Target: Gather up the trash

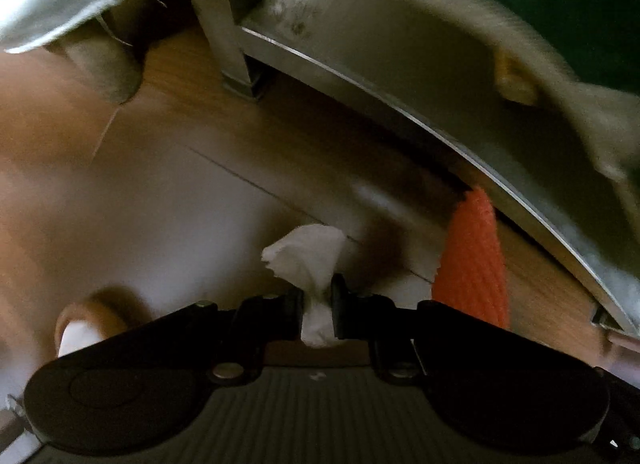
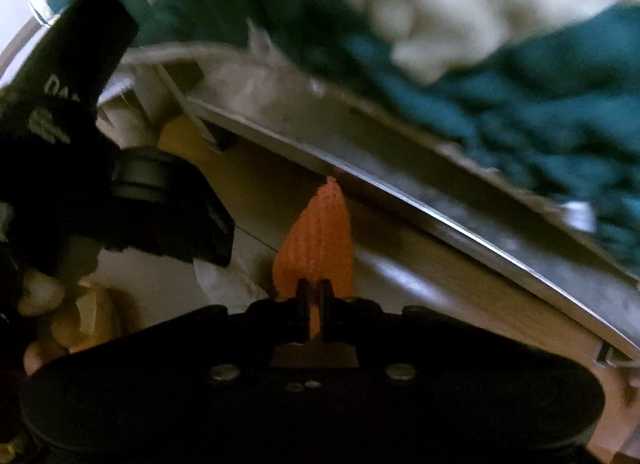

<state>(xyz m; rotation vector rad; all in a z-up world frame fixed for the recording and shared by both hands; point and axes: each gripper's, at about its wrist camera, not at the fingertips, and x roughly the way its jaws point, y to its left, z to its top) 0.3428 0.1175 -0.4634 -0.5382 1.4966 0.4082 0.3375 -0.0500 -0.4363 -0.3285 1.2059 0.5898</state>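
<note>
A crumpled white tissue [image 1: 308, 248] is pinched in my left gripper [image 1: 318, 290], which is shut on it above the wooden floor [image 1: 180, 184]. Part of the tissue sticks out ahead of the black fingers and part hangs behind them. To its right in the left wrist view stands an orange mesh net [image 1: 472, 260]. In the right wrist view, my right gripper [image 2: 314, 290] is shut on the lower end of that orange net [image 2: 320, 232], whose pointed tip reaches toward the metal frame. The left tool's black housing [image 2: 120, 192] fills the left side, with the white tissue [image 2: 224, 284] under it.
A metal furniture frame [image 1: 400, 104] on a square leg [image 1: 236, 64] runs diagonally across the floor. A teal and cream blanket [image 2: 480, 84] hangs over it. A tan rounded object with a white part [image 1: 80, 328] lies at the lower left. Everything is motion-blurred.
</note>
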